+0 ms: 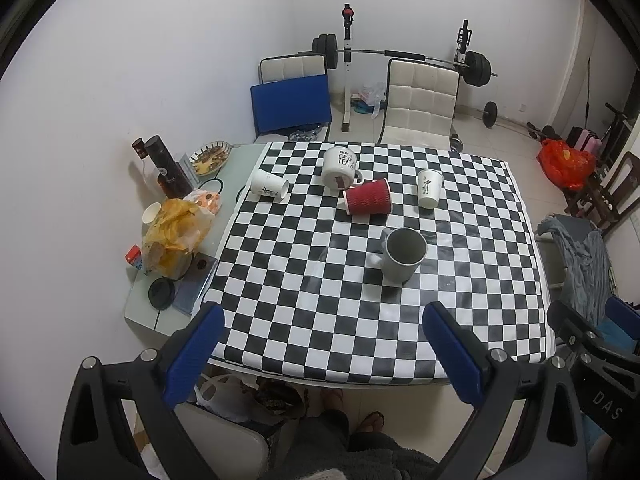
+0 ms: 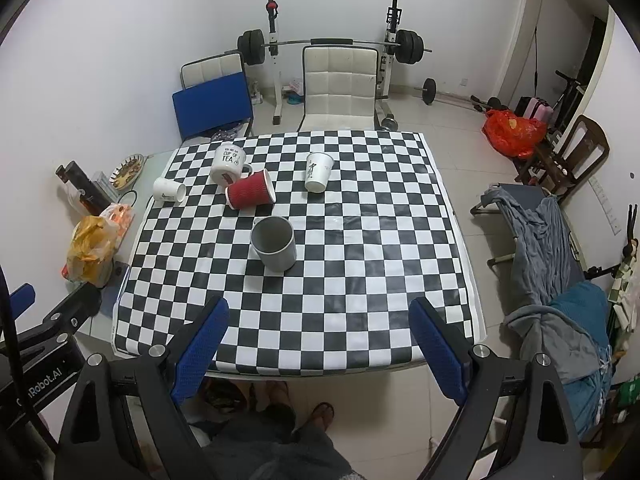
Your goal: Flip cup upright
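On the checkered table (image 1: 320, 320) (image 2: 360, 280) a grey mug (image 1: 402, 255) (image 2: 275, 248) stands upright near the middle. A red ribbed paper cup (image 1: 368, 197) (image 2: 251, 195) lies on its side. A white "cup of tea" mug (image 1: 339, 167) (image 2: 228, 164) is tipped over beside it. A white paper cup (image 1: 269, 185) (image 2: 169, 190) lies on its side at the left. Another white paper cup (image 1: 429, 188) (image 2: 318, 172) stands upright. My left gripper (image 1: 322, 350) and right gripper (image 2: 320, 344) are both open and empty, above the near table edge.
Bags (image 1: 176, 232), dark bottles (image 1: 166, 168), a plate of food (image 1: 211, 156) and a black lid (image 1: 161, 293) crowd the table's left strip. Two chairs (image 1: 418, 104) stand behind the table, a weight bench behind them. A cloth-draped rack (image 2: 540, 232) stands to the right.
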Available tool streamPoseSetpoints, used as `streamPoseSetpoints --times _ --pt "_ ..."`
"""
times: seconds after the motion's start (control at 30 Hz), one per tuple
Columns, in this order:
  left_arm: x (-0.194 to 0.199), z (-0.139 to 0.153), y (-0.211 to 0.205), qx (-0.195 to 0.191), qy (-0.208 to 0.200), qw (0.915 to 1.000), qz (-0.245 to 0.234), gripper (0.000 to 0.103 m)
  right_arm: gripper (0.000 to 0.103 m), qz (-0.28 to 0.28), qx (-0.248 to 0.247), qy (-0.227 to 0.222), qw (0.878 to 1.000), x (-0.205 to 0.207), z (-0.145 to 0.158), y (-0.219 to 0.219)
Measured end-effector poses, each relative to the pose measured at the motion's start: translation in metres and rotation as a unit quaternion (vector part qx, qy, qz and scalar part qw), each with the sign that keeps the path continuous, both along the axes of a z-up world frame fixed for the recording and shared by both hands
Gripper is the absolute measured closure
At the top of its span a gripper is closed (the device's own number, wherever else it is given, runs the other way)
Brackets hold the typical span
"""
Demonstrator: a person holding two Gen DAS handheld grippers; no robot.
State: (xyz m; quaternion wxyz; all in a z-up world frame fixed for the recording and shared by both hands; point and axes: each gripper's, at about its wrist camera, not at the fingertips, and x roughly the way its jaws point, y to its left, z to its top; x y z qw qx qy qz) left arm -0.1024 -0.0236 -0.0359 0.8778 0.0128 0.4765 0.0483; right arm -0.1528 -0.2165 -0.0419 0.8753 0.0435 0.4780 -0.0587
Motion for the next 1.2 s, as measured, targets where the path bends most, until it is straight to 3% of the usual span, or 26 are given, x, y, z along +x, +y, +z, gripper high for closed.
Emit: streamPoseSetpoints --times 1.2 --pt "0.0083 0.0035 -0.0094 -0.002 0.0 1.0 -0.006 0.002 0.01 0.001 0.0 -0.002 1.0 0.0031 0.0013 -0.0032"
